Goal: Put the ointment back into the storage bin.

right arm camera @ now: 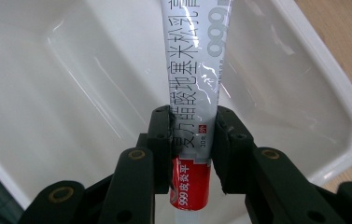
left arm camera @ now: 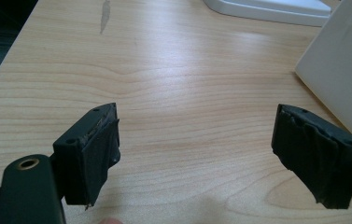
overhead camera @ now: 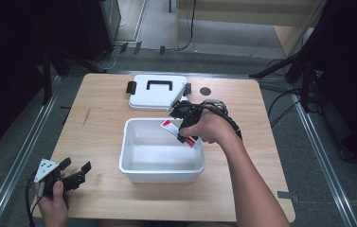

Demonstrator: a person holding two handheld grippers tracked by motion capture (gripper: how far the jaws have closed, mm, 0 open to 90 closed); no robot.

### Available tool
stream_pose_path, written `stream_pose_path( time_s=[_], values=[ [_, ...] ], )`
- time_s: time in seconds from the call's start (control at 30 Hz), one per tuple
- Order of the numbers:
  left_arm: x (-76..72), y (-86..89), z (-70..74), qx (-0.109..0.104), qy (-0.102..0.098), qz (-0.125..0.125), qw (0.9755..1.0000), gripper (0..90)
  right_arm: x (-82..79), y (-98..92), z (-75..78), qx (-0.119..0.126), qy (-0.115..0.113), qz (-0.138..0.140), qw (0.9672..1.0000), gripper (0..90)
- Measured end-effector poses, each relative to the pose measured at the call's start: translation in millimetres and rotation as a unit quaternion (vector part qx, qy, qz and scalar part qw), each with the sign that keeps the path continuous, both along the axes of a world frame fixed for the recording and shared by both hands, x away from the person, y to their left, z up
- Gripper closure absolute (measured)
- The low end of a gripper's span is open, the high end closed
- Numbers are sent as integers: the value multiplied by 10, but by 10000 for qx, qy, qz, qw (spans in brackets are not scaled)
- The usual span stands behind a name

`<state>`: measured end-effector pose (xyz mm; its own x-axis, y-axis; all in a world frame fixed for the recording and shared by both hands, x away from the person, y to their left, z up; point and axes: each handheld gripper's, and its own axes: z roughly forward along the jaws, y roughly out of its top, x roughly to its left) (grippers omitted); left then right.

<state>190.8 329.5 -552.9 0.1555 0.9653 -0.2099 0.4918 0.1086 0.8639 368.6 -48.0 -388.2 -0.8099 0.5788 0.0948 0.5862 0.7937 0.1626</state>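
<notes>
High view: A pale, wood-grain laminate desk (overhead camera: 105, 109) with rounded corners carries a white, smooth plastic rectangular bin (overhead camera: 162, 168), open at the top, near its middle. Beyond the bin lies a flat white plastic lid (overhead camera: 155, 97) with a black recessed handle and black side latches, apart from the bin. The right tongs (overhead camera: 183, 135), black and held in the person's right hand (overhead camera: 211, 127), hang over the bin's far right corner and grasp a slim, glossy white ointment tube with a red end (overhead camera: 172, 128). The tube lies slanted above the bin's interior, its white end pointing towards the far left. The left tongs (overhead camera: 79, 170), black with a grey three-cornered plate on top, rest low at the desk's near left corner in the person's left hand (overhead camera: 53, 198), well apart from the bin.

Left gripper view: The left tongs (left arm camera: 194, 154) stand released, the two black jaws wide apart with bare wood grain between them and nothing held. Their pads look wrapped in wrinkled black tape. The bin's white wall (left arm camera: 341, 70) rises at the right; the lid's edge (left arm camera: 267, 7) shows at the top.

Right gripper view: The right tongs (right arm camera: 193, 135) are clenched on the tube (right arm camera: 194, 70), the pads pressing its flattened body just above the red band. The tube's film is shiny and creased, printed with grey characters. Beneath it lies the bin's smooth, glossy white interior (right arm camera: 71, 93).
</notes>
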Motion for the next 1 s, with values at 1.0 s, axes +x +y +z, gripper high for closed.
stream_pose_path(
  time_s=[1.0],
  values=[
    [1, 5, -2, -37, 9, -6, 10000, 160, -8, 313, -617, -694, -90, 433, 9966, 711]
  ],
)
